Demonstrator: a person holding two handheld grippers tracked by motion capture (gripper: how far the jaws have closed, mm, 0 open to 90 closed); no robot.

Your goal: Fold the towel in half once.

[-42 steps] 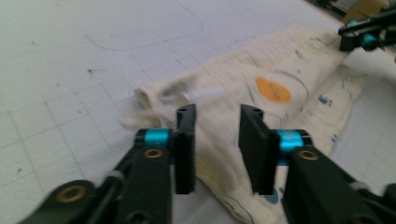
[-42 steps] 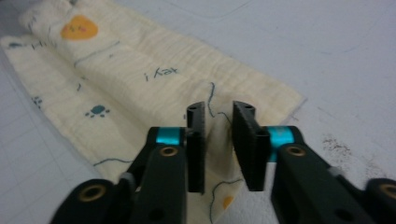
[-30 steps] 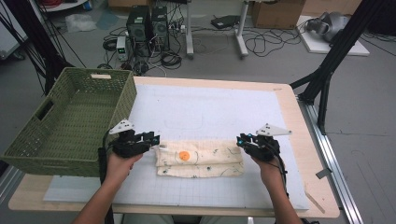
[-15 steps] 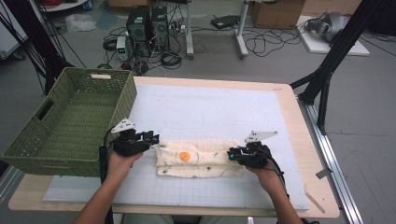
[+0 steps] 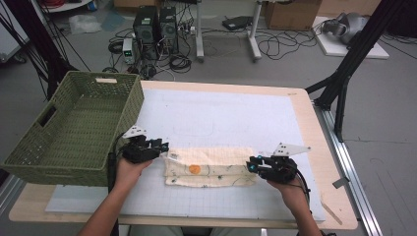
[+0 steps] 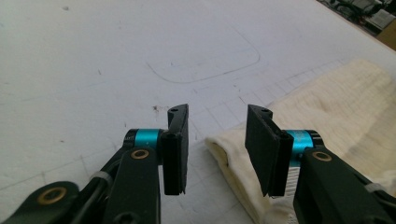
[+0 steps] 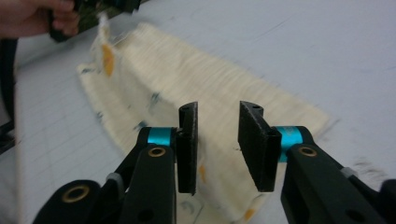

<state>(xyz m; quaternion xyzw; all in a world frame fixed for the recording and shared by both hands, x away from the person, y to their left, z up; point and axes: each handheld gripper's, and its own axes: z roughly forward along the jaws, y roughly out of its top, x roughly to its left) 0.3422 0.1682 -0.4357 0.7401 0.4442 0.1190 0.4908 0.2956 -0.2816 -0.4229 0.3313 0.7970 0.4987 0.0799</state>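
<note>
At the near edge of a white work mat (image 5: pixel 221 118), a folded cream cloth (image 5: pixel 209 167) lies as a long strip, one gripper set at each short end, apparently so the strip can be handled from both ends at once. The left gripper (image 5: pixel 160 146) hovers at the cloth's left end with its jaws parted, nothing pressed between them; its own view shows the folded corner (image 6: pixel 233 163) just beyond the pads. The right gripper (image 5: pixel 253 164) faces the opposite end, its jaws having just been opening, the cloth (image 7: pixel 196 88) beneath and ahead of the gap, though blur makes contact hard to judge. A green woven basket (image 5: pixel 74 128) waits at the left, likely the cloth's destination.
</note>
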